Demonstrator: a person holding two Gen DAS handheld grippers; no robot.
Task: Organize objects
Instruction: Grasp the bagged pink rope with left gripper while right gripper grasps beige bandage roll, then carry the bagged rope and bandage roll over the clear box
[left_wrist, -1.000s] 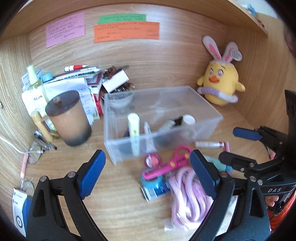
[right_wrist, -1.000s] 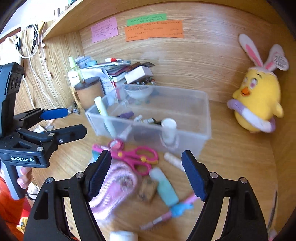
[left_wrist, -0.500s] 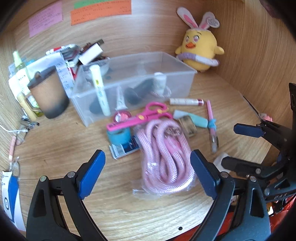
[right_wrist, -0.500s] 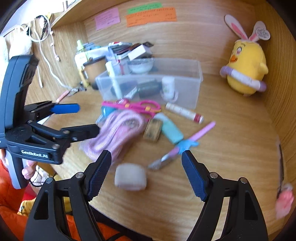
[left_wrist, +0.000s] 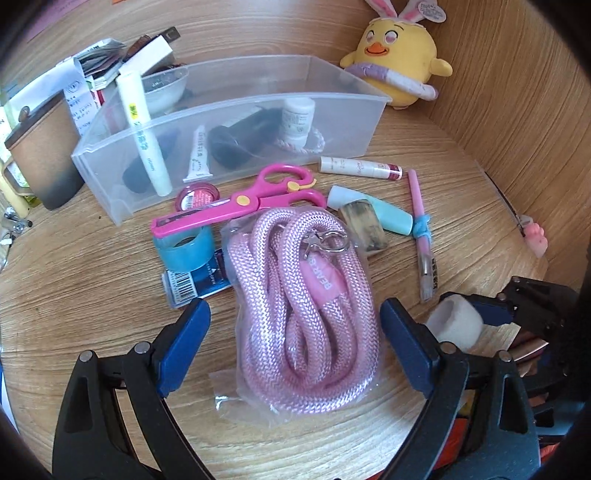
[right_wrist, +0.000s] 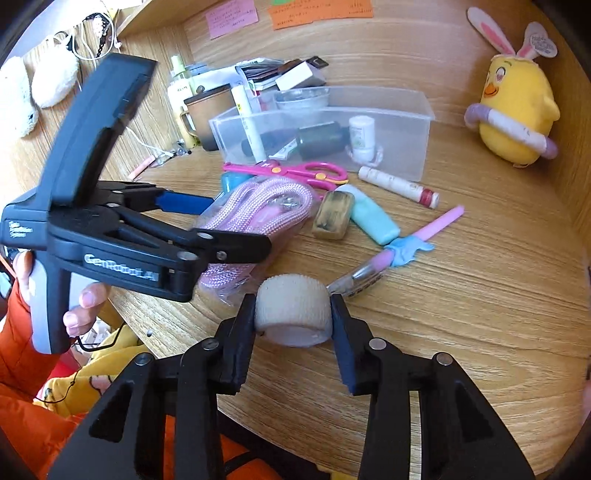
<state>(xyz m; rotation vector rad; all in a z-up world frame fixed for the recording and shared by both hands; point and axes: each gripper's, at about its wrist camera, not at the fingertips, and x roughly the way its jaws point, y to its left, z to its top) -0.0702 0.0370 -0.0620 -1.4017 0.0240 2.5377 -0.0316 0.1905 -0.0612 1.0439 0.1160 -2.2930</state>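
**Right gripper clamped the gauze roll near the desk's front edge**

Left wrist view: the left gripper (left_wrist: 291, 347) hung wide open above the bagged pink rope (left_wrist: 301, 295). Behind it, the clear bin (left_wrist: 354, 122) held a white tube (left_wrist: 142, 125), a small white bottle (left_wrist: 297, 118) and a dark bottle (left_wrist: 240, 140).

Right wrist view: the right gripper (right_wrist: 293, 317) was closed on the white gauze roll (right_wrist: 293, 314), near the desk (right_wrist: 480, 295) front edge.

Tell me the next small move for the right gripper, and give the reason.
Probably lift the white roll of gauze tape and carry it toward the clear plastic bin. The right gripper has its pads against both sides of the roll, which sits near the wooden desk's front edge, and the bin already holds similar small items.
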